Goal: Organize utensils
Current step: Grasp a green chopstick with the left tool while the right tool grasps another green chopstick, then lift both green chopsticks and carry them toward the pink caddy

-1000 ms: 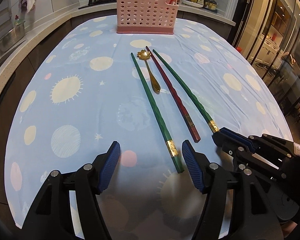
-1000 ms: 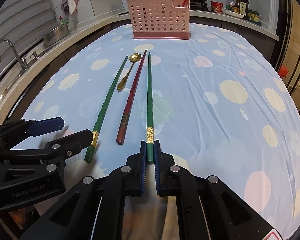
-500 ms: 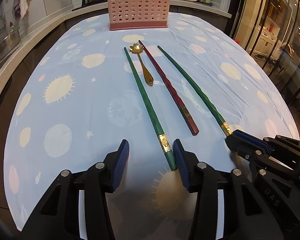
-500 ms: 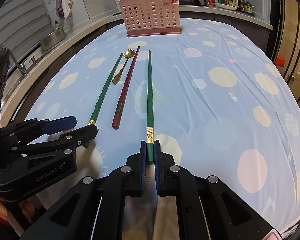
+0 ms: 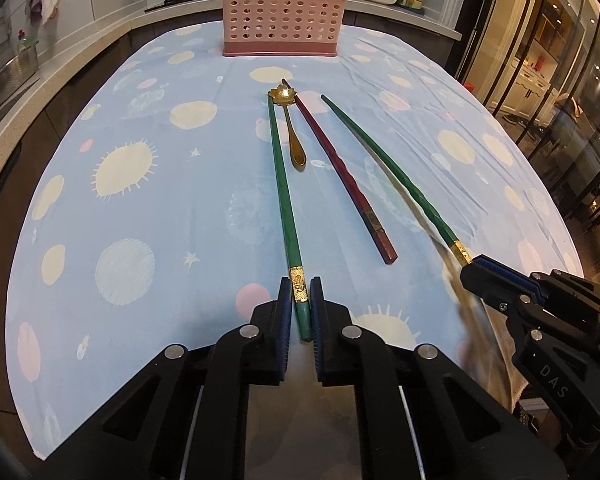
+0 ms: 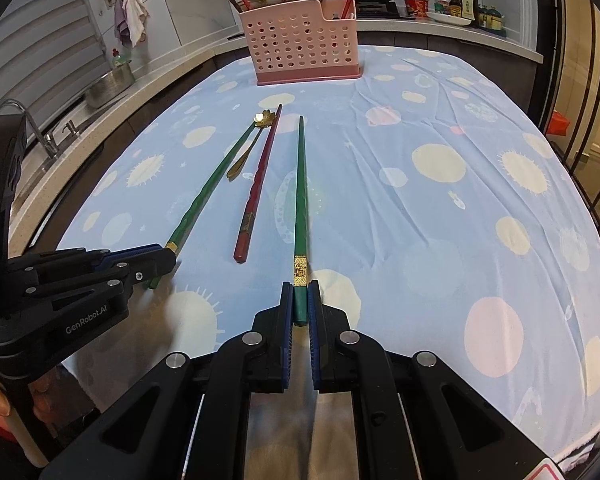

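Note:
My left gripper (image 5: 300,304) is shut on the near end of a green chopstick (image 5: 284,200) lying on the blue tablecloth. My right gripper (image 6: 300,304) is shut on the near end of a second green chopstick (image 6: 300,184), which also shows in the left wrist view (image 5: 388,164). Between them lie a dark red chopstick (image 5: 340,168) and a gold flower-bowled spoon (image 5: 290,128). A pink perforated utensil holder (image 5: 284,16) stands at the table's far edge with several red chopsticks in it; it also shows in the right wrist view (image 6: 304,42).
The tablecloth (image 5: 140,208) covers a rounded table. A counter with a metal bowl (image 6: 110,84) and sink tap runs along the left. Pans and sauce bottles (image 6: 460,0) stand behind the holder. Glass doors are on the right.
My left gripper moved onto the left green chopstick's end and closed from open to shut on it. My right gripper stayed shut on the right green chopstick.

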Demonstrator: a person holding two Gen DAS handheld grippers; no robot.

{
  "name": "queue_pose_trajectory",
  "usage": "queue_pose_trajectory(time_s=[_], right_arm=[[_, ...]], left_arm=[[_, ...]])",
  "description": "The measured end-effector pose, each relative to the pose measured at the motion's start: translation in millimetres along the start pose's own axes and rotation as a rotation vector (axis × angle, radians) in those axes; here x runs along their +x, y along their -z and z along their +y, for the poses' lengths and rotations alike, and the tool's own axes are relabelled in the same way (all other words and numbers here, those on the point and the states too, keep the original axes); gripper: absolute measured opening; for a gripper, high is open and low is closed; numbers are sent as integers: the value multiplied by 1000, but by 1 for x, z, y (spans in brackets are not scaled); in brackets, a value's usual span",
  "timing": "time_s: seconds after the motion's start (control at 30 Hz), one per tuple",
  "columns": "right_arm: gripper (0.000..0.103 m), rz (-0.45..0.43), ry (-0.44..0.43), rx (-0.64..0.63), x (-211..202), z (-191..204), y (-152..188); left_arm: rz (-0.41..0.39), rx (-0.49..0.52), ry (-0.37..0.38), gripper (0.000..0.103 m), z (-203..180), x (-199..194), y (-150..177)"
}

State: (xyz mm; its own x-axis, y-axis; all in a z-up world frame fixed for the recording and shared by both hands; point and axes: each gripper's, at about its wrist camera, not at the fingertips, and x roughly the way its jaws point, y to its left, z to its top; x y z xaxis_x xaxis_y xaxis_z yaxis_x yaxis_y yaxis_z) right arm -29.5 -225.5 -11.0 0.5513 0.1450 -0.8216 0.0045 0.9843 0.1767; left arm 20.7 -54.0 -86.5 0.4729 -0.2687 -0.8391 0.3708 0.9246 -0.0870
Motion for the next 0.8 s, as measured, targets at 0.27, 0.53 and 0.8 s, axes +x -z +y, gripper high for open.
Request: queue_pose_trajectory(time_s=[0.27,0.53,0.8], right_arm=[[7,-67,-12,14,-26,-3,-15],[7,-177,-43,35,-63,-9,-46],[7,-293,-62,34,-84,-15,-93]], left_arm=[[-66,-23,10,9,6,-28,-10],[-153,-48,17,9,19,-58,-34],[-259,-63,-2,3,31,-84,-72]])
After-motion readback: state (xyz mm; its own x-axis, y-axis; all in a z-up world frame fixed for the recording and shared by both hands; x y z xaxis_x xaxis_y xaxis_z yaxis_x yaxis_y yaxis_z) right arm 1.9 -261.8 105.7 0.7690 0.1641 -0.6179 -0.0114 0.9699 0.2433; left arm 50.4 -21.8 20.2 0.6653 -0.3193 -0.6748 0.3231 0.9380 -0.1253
